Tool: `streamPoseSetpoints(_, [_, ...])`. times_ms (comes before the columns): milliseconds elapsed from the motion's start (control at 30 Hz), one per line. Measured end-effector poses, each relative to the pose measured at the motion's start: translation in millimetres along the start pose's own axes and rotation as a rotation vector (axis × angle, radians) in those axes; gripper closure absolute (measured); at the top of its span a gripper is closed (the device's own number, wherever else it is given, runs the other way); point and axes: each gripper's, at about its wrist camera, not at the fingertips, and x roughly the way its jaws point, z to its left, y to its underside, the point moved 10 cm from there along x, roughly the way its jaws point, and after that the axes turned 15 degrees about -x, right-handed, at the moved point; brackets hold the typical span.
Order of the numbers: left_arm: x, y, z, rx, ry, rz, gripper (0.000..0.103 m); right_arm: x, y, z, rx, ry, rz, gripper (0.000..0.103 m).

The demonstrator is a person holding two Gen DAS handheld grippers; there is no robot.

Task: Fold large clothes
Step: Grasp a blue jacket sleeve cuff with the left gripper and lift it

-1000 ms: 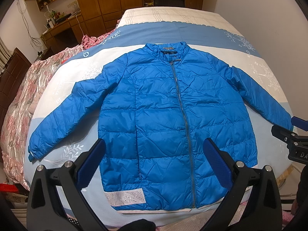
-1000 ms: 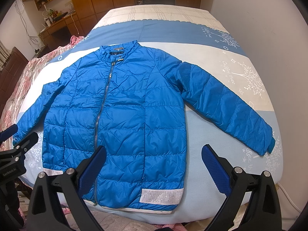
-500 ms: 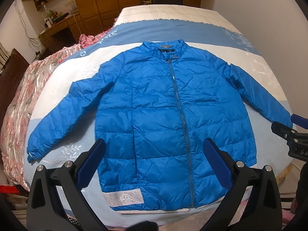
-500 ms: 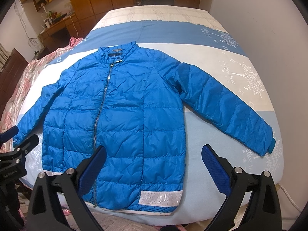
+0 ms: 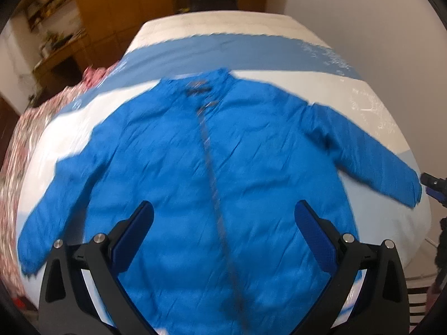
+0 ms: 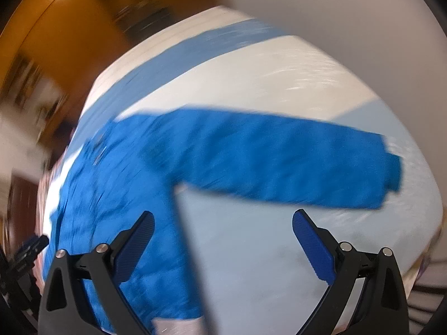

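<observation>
A blue quilted jacket (image 5: pixel 218 167) lies flat and zipped on the bed, collar at the far end, sleeves spread out to both sides. My left gripper (image 5: pixel 223 223) is open and empty above the jacket's lower front, over the zipper. My right gripper (image 6: pixel 223 231) is open and empty above the bedsheet just below the jacket's right sleeve (image 6: pixel 279 156). The sleeve's cuff (image 6: pixel 391 173) lies to the right. Both views are blurred by motion. The right gripper's tip shows at the right edge of the left wrist view (image 5: pixel 434 187).
The bed (image 5: pixel 279 89) has a white and blue striped cover. A pink floral blanket (image 5: pixel 25 128) lies along its left side. Wooden cabinets (image 5: pixel 111 8) and a desk stand beyond the bed. A white wall (image 5: pixel 363 14) runs along the right.
Both grippers have moved forward and lower toward the bed. The right gripper has swung right and now faces the right sleeve. The jacket has not moved.
</observation>
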Motion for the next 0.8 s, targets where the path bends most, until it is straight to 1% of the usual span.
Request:
streamPoseSetpoints(67, [15.2, -13.3, -24.0, 0.032, 0.004, 0.01, 0.003, 2.1, -4.7, -45.8, 0.044, 0.06, 0.001, 0.005])
streamPoseSetpoints(133, [36.8, -25.4, -51.8, 0.048, 0.024, 0.039, 0.003, 7.0, -6.9, -83.8, 0.084, 0.082, 0.015, 0.007])
streamPoseSetpoints(200, [56.7, -33.0, -76.5, 0.054, 0.044, 0.071, 0.003, 17.2, -4.8, -120.8, 0.145, 0.051, 0.031, 0.012])
streamPoseSetpoints(233, [64.1, -33.8, -85.0, 0.054, 0.052, 0.084, 0.003, 21.7, -2.7, -133.0, 0.169, 0.041, 0.044, 0.013])
streamPoseSetpoints(300, [86.5, -36.5, -108.2, 0.054, 0.069, 0.126, 0.003, 31.7, -0.6, -156.1, 0.193, 0.024, 0.059, 0.018])
streamPoseSetpoints(333, [100.0, -38.0, -120.1, 0.052, 0.075, 0.144, 0.003, 39.0, 0.6, -170.1, 0.2, 0.018, 0.069, 0.018])
streamPoseSetpoints(400, [119.4, -38.3, -134.6, 0.05, 0.068, 0.167, 0.004, 48.7, 4.7, -190.5, 0.215, 0.019, 0.093, 0.023])
streamPoseSetpoints(433, [127.2, -38.2, -139.9, 0.047, 0.066, 0.176, 0.004, 54.7, 7.1, -200.0, 0.226, 0.004, 0.1, 0.025])
streamPoseSetpoints(467, [136.6, -37.8, -146.8, 0.041, 0.067, 0.191, 0.004, 61.6, 9.7, -206.7, 0.244, -0.029, 0.104, 0.028])
streamPoseSetpoints(533, [150.8, -34.7, -156.9, 0.029, 0.072, 0.212, 0.004, 71.0, 14.9, -215.2, 0.276, -0.077, 0.114, 0.03])
streamPoseSetpoints(633, [164.1, -31.8, -165.8, 0.029, 0.062, 0.23, 0.004, 84.7, 20.4, -222.8, 0.283, -0.107, 0.135, 0.032])
streamPoseSetpoints(667, [168.3, -30.1, -169.2, 0.034, 0.061, 0.233, 0.004, 88.1, 22.0, -221.9, 0.281, -0.123, 0.135, 0.035])
streamPoseSetpoints(733, [175.4, -29.7, -171.4, 0.045, 0.049, 0.234, 0.004, 89.5, 22.1, -220.2, 0.29, -0.16, 0.115, 0.047])
streamPoseSetpoints(800, [181.9, -28.0, -172.3, 0.05, 0.039, 0.238, 0.004, 90.5, 20.2, -215.9, 0.308, -0.204, 0.095, 0.069])
